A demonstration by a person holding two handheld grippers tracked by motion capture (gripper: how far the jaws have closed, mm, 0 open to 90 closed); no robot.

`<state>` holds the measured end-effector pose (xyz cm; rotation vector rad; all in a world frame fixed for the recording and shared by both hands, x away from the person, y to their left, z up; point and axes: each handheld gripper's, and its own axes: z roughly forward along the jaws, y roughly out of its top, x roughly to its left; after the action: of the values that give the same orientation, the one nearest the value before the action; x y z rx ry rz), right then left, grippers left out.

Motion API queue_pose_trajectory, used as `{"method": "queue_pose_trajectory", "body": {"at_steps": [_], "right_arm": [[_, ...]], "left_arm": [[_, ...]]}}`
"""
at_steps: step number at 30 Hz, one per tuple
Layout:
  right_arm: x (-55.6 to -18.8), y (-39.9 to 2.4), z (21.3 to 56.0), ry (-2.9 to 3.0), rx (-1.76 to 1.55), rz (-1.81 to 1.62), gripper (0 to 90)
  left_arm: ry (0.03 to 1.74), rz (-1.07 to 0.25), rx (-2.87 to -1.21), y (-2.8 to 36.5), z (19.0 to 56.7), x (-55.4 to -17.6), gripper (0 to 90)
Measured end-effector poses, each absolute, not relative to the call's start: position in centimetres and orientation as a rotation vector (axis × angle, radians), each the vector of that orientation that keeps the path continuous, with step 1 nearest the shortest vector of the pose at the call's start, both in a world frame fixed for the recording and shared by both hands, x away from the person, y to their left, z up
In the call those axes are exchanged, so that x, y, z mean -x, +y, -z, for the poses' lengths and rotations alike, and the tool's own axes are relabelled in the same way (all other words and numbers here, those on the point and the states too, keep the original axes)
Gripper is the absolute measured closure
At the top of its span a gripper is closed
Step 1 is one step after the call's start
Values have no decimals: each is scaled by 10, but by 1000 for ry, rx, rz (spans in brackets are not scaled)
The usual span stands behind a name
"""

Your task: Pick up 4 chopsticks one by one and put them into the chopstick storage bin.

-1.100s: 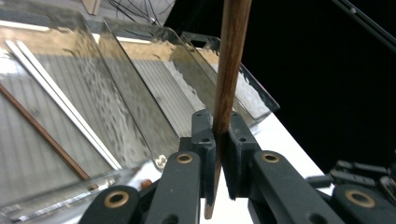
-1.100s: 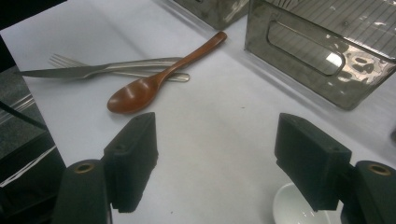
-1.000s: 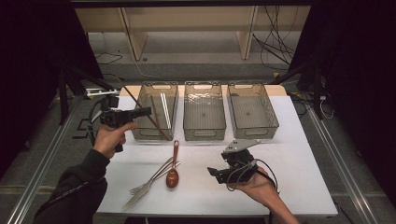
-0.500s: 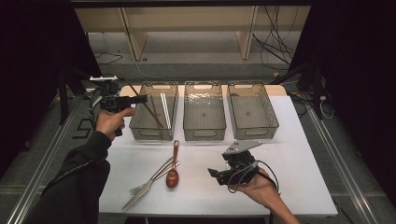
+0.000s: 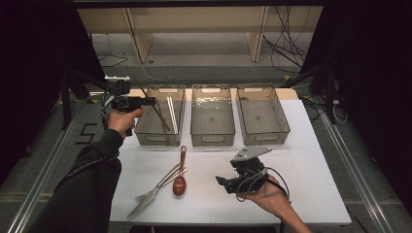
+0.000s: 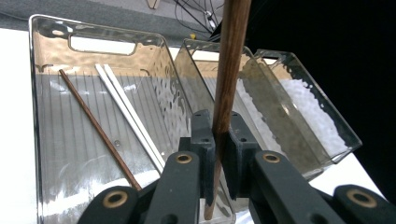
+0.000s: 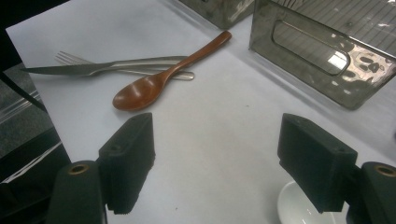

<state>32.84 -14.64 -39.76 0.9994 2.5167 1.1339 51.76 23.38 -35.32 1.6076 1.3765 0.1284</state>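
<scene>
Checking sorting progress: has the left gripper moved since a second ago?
Yes. The left gripper, shut on a brown chopstick, moved up the high view, now beside the left bin.

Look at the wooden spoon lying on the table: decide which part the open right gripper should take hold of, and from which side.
Probably the handle of the wooden spoon, near its middle. It is slim and straight, while the bowl is wide and rounded. It lies flat on the table, so the right gripper would best come from above, fingers either side. The handle's lower part rests across the fork and knife, so grip above them.
</scene>
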Motion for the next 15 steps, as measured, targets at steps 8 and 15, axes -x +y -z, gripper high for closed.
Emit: {"method": "queue_pose_trajectory", "body": {"at_steps": [8, 15], "right_arm": [[-328, -146, 398, 2520, -994, -1138, 281], [-328, -147, 397, 2519, -993, -1139, 282]], "left_arm": [[1399, -141, -1647, 226, 358, -525, 831], [1407, -132, -1670, 224, 363, -527, 830]]}}
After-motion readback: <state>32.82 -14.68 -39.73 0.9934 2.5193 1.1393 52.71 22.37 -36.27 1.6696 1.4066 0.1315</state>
